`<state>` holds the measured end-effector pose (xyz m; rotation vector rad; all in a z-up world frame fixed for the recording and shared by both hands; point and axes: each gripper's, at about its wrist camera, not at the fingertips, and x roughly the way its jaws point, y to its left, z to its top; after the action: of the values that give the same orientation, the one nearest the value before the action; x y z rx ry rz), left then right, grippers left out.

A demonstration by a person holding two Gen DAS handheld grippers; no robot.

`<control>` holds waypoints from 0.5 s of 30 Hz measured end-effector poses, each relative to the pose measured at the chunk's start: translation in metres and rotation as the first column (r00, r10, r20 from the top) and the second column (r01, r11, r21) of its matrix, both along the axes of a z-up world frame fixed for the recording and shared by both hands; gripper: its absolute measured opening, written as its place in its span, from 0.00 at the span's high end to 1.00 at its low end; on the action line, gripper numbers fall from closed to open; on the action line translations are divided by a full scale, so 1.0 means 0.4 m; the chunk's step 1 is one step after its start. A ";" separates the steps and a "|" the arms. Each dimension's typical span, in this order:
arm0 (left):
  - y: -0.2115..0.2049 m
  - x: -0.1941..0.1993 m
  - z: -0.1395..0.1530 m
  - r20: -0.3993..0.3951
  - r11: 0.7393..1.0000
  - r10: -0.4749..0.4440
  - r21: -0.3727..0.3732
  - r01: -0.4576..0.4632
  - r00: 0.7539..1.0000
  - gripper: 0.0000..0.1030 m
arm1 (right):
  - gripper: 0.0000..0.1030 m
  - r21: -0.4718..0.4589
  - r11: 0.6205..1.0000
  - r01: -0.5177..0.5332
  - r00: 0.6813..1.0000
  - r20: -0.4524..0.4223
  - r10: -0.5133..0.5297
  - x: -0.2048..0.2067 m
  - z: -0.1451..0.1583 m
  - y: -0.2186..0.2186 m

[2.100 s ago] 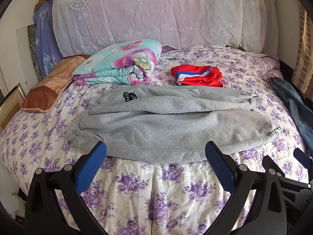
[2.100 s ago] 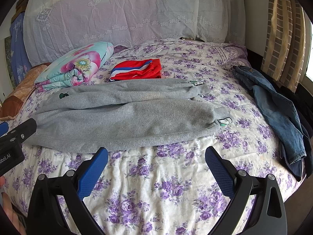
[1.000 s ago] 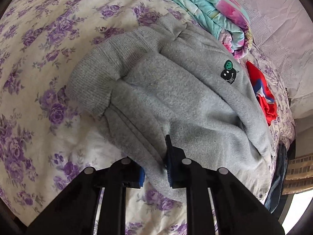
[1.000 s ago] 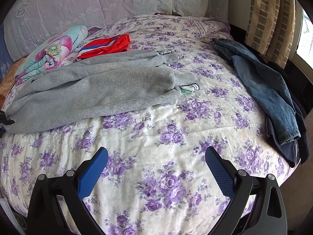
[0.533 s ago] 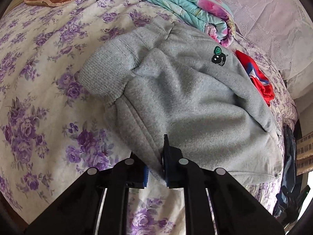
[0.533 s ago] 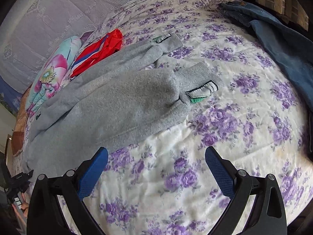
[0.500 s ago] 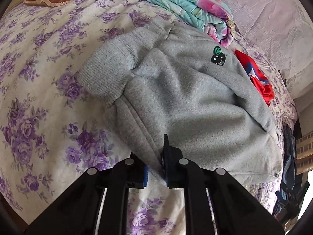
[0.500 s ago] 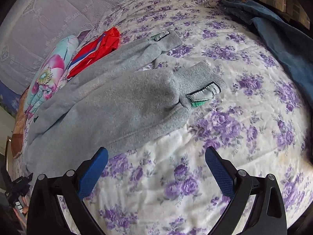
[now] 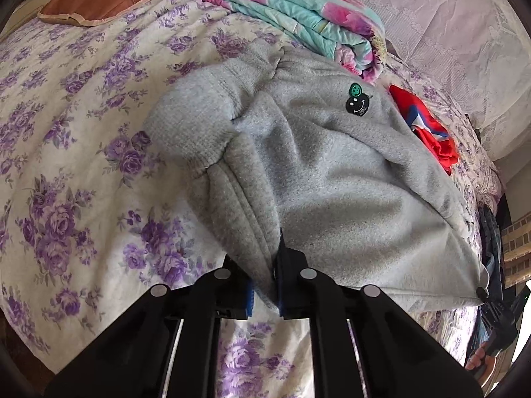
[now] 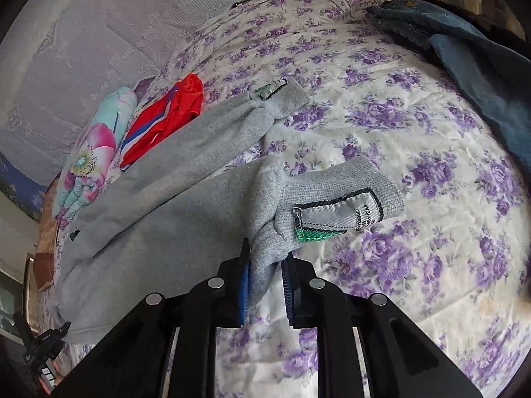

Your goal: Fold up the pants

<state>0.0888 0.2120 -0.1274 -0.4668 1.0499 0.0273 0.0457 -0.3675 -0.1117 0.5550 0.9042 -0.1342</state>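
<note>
Grey sweatpants (image 9: 332,179) lie stretched across a floral bed, with a smiley patch near the waist. My left gripper (image 9: 264,282) is shut on the near edge of the pants by the waistband. In the right wrist view the pants (image 10: 172,212) run to the left, and the near leg ends in a ribbed cuff with a white label (image 10: 338,214). My right gripper (image 10: 265,278) is shut on the near leg just behind that cuff. The far leg's cuff (image 10: 282,94) lies flat behind.
A folded turquoise floral blanket (image 9: 298,16) and a folded red garment (image 9: 428,132) lie behind the pants. A brown pillow (image 9: 93,0) is at the far left. Blue jeans (image 10: 481,66) lie on the bed's right side. The floral bedspread (image 10: 398,126) has room beyond the cuffs.
My right gripper has moved in from open above the bed and closed on the near leg by the cuff. My left gripper keeps its hold at the waist, which is lifted slightly.
</note>
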 end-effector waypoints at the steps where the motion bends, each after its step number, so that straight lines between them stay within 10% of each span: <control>1: 0.003 -0.017 0.005 -0.001 1.000 0.001 -0.007 -0.001 1.000 0.92 | 0.83 -0.003 1.000 0.006 1.000 0.007 -0.006 -0.032 0.012 -0.006; 9: -0.009 -0.099 -0.027 -0.056 0.999 -0.042 0.019 0.043 0.998 0.90 | 0.74 0.007 0.999 0.033 0.997 -0.075 -0.032 -0.192 -0.088 -0.043; 15: -0.019 -0.143 0.006 -0.045 0.988 -0.051 0.145 0.057 0.998 0.46 | 0.30 -0.129 0.992 0.014 0.994 -0.105 -0.028 -0.192 -0.070 -0.006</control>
<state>0.0316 0.2045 -0.1252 -0.3058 1.0920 0.0653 -0.0311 -0.3700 -0.1396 0.4411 0.9861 -0.2413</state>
